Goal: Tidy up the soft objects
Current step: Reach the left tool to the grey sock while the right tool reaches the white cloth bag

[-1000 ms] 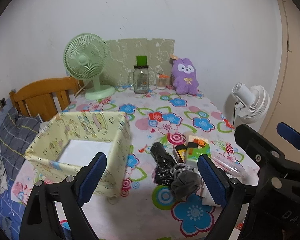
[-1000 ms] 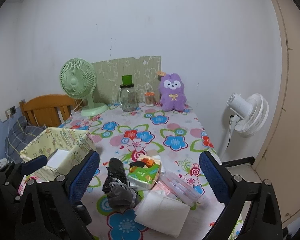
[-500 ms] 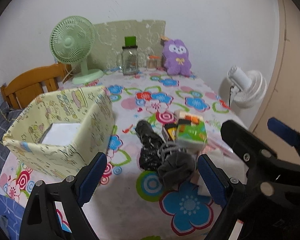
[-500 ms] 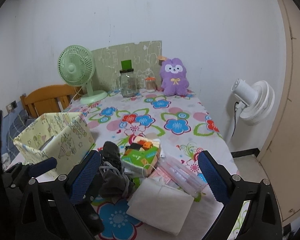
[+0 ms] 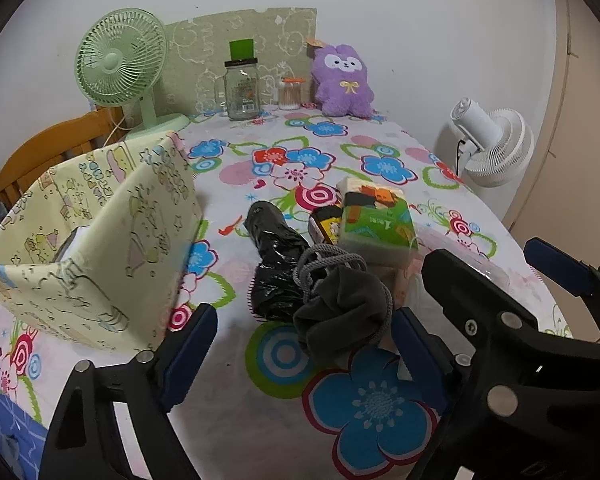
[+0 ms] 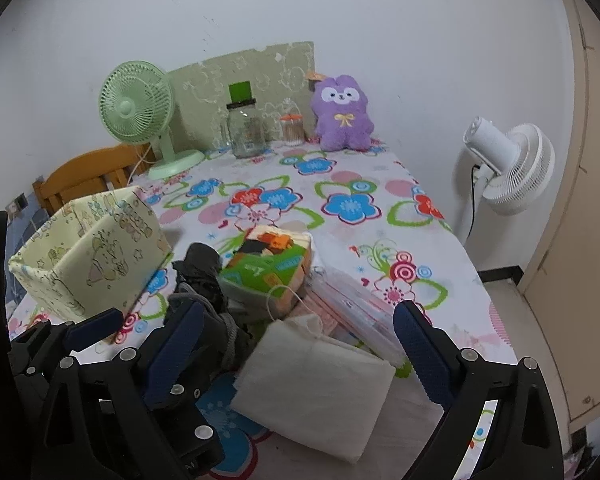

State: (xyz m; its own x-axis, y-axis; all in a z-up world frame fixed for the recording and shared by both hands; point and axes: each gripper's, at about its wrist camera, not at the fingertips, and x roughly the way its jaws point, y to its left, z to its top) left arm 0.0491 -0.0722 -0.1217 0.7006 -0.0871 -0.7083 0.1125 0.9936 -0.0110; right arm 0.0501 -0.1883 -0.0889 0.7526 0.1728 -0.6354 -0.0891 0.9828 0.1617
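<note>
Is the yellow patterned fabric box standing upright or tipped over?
Upright: the yellow patterned fabric box rests on its base on the flowered tablecloth, open top facing up.

My left gripper [image 5: 304, 344] tilts downward, jaws wide but just closing slightly; my right gripper [image 6: 296, 360], alongside, appears fully open.

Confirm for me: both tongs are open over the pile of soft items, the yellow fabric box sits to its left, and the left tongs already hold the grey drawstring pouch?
Not quite. The left tongs hold nothing: the left wrist view shows the grey drawstring pouch lying between the open fingers, untouched. Right tongs open and yellow fabric box on the left are correct.
</note>
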